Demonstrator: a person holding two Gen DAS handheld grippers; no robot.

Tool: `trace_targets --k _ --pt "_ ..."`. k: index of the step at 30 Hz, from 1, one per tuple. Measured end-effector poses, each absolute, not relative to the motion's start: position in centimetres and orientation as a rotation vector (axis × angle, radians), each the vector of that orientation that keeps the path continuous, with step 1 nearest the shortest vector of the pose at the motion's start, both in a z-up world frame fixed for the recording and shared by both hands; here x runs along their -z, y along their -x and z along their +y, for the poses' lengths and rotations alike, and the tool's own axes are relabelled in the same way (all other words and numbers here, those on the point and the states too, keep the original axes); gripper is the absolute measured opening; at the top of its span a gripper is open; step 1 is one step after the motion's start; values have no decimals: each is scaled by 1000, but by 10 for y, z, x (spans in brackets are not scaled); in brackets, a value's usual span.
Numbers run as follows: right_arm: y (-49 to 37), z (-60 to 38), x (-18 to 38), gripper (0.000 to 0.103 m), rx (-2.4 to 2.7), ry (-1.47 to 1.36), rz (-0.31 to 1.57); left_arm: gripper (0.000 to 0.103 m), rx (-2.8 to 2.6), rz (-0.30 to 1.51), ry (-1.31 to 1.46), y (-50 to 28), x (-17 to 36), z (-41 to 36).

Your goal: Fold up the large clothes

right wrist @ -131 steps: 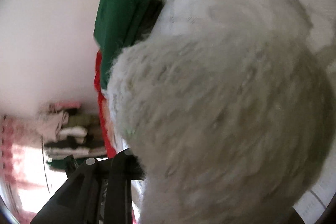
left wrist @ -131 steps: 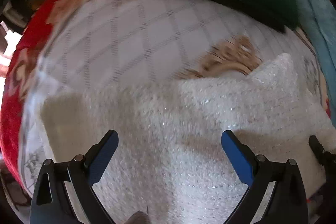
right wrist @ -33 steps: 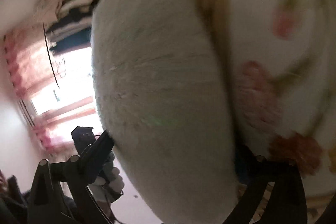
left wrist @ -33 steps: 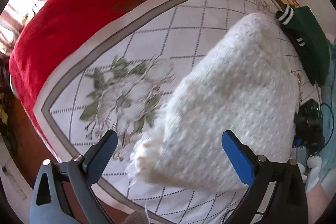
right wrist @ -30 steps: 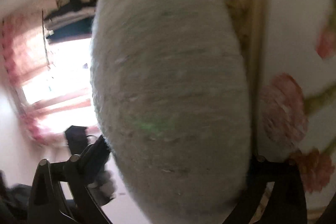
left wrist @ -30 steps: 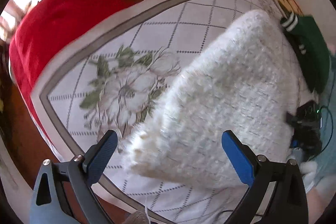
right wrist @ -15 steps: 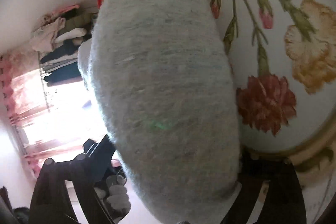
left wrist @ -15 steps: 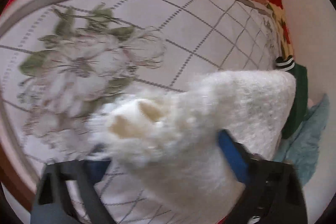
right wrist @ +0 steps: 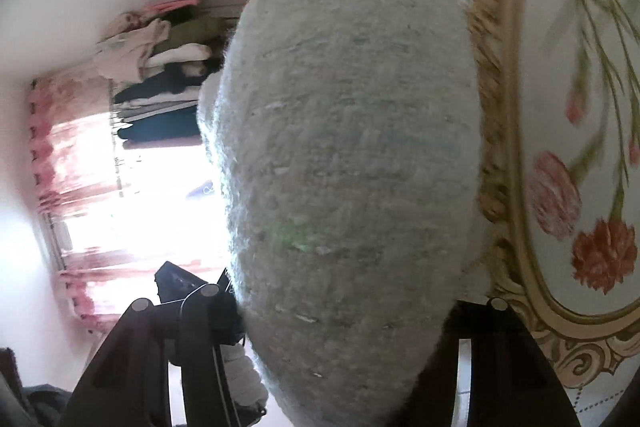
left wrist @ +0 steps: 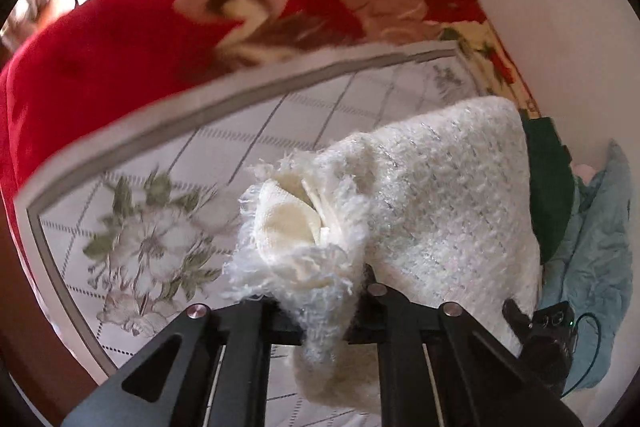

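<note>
Up close, the left gripper (left wrist: pixel 320 311) sits low in its wrist view, its black jaws drawn together and clenched on a frayed, bunched edge of the fluffy white sweater (left wrist: pixel 432 211). That sweater rises from the jaws and spreads rightward, lifted above a white bedspread (left wrist: pixel 256 143) printed with a grey lattice and a pale flower. Beyond the bedspread lies a red floral blanket (left wrist: pixel 132 39). Right of the sweater, a dark green garment (left wrist: pixel 550 187) is partly hidden behind it, and a teal cloth (left wrist: pixel 596 259) lies further right against the wall. The other gripper's black body shows at the lower right edge.

Seen from the right wrist camera, the right gripper (right wrist: pixel 344 311) points along the sweater (right wrist: pixel 348 147), which fills the middle of the frame and hides the fingertips; the jaws stand around it, apparently grasping it. Left of it are pink curtains (right wrist: pixel 60 187) at a bright window and stacked clothes (right wrist: pixel 160 83) on a shelf. Right of it lies a fringed sheet (right wrist: pixel 568 107) with carnations.
</note>
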State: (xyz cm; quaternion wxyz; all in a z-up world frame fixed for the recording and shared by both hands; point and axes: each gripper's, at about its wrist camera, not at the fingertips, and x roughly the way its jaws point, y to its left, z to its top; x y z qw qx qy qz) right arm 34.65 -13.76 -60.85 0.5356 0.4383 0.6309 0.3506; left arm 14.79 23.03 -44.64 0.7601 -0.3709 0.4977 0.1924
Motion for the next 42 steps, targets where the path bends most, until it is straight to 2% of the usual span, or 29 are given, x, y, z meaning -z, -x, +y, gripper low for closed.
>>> trace_targets --k 9,13,18,23,29,33,34,36,37,38,39,40,42 --pt "-447 -189 499 55 -867 -1059 1355 8 -290 966 726 -268 362 206" --pt "-523 -223 453 55 -871 -1044 1270 8 -225 897 736 -344 339 185" --pt "-628 -280 425 55 -877 -1029 1198 8 -152 824 737 -447 328 144" --pt "-726 -364 437 55 -890 -1007 1189 8 -97 827 758 -534 366 97" --pt "-804 -423 510 55 -810 -975 1283 8 -61 936 684 -581 453 41" --pt "-817 -440 534 61 -802 -945 1286 12 -56 976 597 -590 473 24" --pt "-818 -434 530 66 -798 -927 1290 13 -69 982 566 -590 470 24" --pt "-807 -417 522 73 -756 -851 1312 17 -83 1010 519 -590 465 23" --pt "-806 -411 513 80 -706 -794 1336 19 -86 1022 493 -590 463 23" --pt "-806 -408 508 81 -674 -769 1341 27 -92 1031 466 -588 460 21" --pt "-803 -406 496 83 -611 -723 1340 41 -108 1049 432 -587 458 20" --pt "-800 -400 484 86 -556 -676 1335 51 -120 1065 401 -586 457 18" --pt "-789 -397 466 90 -458 -583 1317 92 -147 1086 339 -583 452 15"
